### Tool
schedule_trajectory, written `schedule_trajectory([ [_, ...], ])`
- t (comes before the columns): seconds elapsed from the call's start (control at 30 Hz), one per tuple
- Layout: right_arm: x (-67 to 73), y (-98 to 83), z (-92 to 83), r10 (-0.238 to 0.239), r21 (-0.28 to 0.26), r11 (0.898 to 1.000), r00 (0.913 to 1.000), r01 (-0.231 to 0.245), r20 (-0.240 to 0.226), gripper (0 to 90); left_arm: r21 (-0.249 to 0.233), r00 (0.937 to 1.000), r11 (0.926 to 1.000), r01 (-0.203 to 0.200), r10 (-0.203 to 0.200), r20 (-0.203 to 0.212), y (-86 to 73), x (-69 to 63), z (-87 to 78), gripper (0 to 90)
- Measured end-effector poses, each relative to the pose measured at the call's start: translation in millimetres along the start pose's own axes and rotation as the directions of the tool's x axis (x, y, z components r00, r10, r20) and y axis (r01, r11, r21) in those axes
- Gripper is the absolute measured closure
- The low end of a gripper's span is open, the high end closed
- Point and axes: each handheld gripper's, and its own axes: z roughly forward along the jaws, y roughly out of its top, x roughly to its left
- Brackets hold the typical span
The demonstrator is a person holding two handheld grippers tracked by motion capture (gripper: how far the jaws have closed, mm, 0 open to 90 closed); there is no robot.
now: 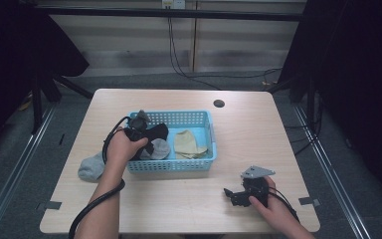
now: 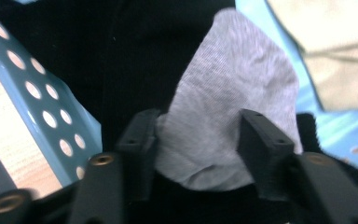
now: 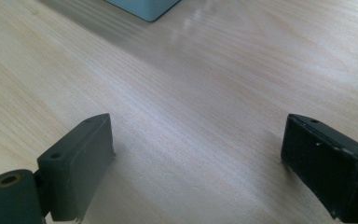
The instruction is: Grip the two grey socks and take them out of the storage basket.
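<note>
Table; grey sock between tongs

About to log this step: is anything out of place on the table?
Yes. One grey sock lies on the table left of the blue basket, touching its side, while the other socks sit inside. The left tool is open around a grey sock in the basket. Nothing looks spilled or damaged.

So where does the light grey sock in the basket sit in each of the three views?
High view: grey sock in the blue basket, left half, beside the left gripper.
Left gripper view: centre, between the jaws, on black fabric.
Right gripper view: not in it.
Shared landmark: the blue basket, its corner at top.
</note>
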Motion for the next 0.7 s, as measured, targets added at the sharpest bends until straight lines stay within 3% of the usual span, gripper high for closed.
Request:
schedule_trajectory([
  [0.2, -0.2, -0.2, -0.3, -0.003, 0.002, 1.000, 1.0000, 0.003, -0.002, 8.7, 0.016, 0.9998, 0.9999, -0.005, 0.005, 0.019, 1.5, -4.1, 3.3, 54.5],
  [0.7, 0.1, -0.4, -0.6, 0.001, 0.001, 1.000, 1.0000, -0.001, -0.003, 8.7, 0.101, 0.9997, 0.9946, 0.022, -0.022, -0.005, 7.5, -14.8, 0.1, 74.9],
])
